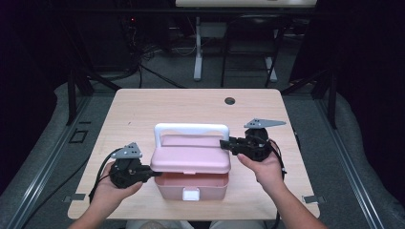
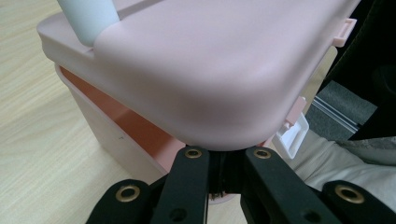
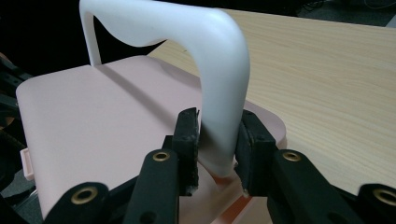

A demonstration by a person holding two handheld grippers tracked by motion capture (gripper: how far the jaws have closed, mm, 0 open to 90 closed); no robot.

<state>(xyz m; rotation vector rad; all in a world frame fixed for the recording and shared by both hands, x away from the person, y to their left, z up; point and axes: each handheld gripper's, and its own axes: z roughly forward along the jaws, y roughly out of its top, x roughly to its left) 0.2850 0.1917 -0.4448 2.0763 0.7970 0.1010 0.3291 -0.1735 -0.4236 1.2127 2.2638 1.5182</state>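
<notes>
Pink plastic lunch-style box [image 1: 190, 183] with a rounded lid [image 1: 191, 159] is seen near the front edge of the pale wooden table [image 1: 133, 109], its white latch [image 1: 191, 194] facing the person. And the lid is raised: a gap is shown between it and the box body, the darker pink inside visible beneath it in the high view and the left gripper view.

Over on the left, the black left gripper [image 1: 154, 173] is held by the person's left hand [image 1: 112, 188] right at the lid's left end. In the left gripper view, its jaws are seen close together, only a narrow gap between them, tucked under the rounded corner of the lid [image 2: 210, 79]; whether anything is pinched between them cannot be told, as the tips are hidden by the lid.

On the right, the black right gripper [image 1: 223, 143] is held by the right hand [image 1: 265, 167] at the white arched plastic handle [image 1: 191, 129], which stands upright above the lid. In the right gripper view, the handle's near leg [image 3: 219, 116] is clamped between the two jaw pads [image 3: 187, 135], both pads pressed against it just above where it meets the lid.
</notes>
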